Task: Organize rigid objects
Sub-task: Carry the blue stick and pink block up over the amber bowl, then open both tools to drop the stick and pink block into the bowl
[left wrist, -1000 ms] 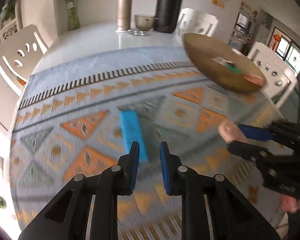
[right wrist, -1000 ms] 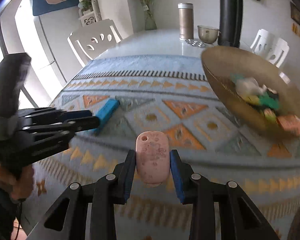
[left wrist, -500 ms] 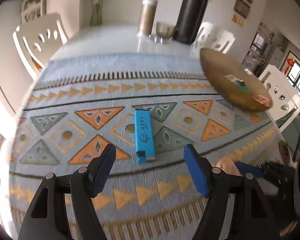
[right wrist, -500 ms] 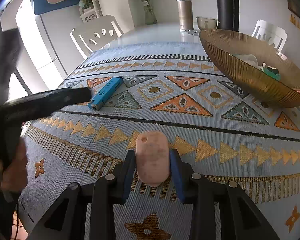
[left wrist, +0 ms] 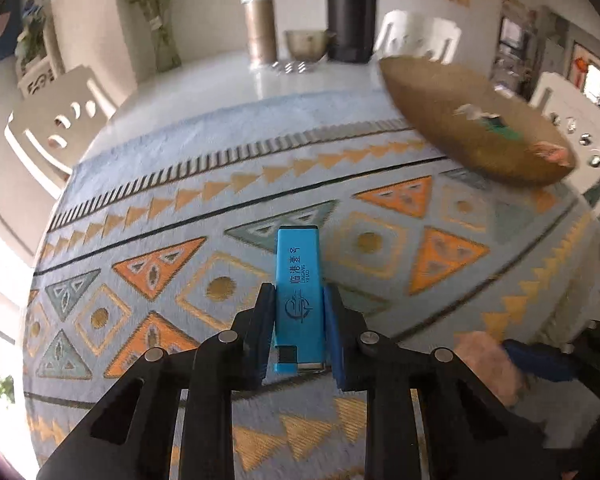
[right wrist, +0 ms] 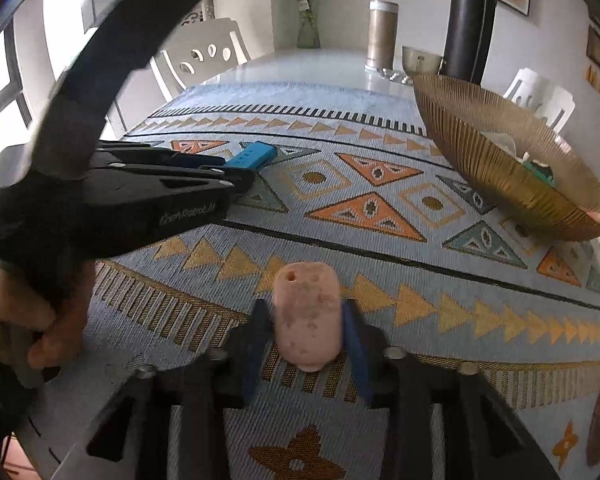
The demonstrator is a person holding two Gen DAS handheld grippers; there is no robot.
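Woven cloth in pale blue with orange and teal triangles was spread over the white bench, with white chairs drawn up around it. At the far end of the bench were seen a tall black flask, a bronze cylindrical canister, a small metal bowl and a glass vase of green stems.

The left claw had just been closing, and its blue pads were pressed against both sides of a bright blue rectangular lighter printed with dark characters, held low over the cloth with its far end pointing away from the camera. In the right wrist view the lighter was seen projecting from the tips of that claw above the cloth.

The right claw was clamped narrowly on a pale pink rounded tag with a small hole near its far end, held just above the cloth's near border.

A wide gold ribbed bowl was set on the right side of the cloth, well apart from both claws, with several small items inside, too blurred to be told apart.

A hand was seen on the handle of the left tool.
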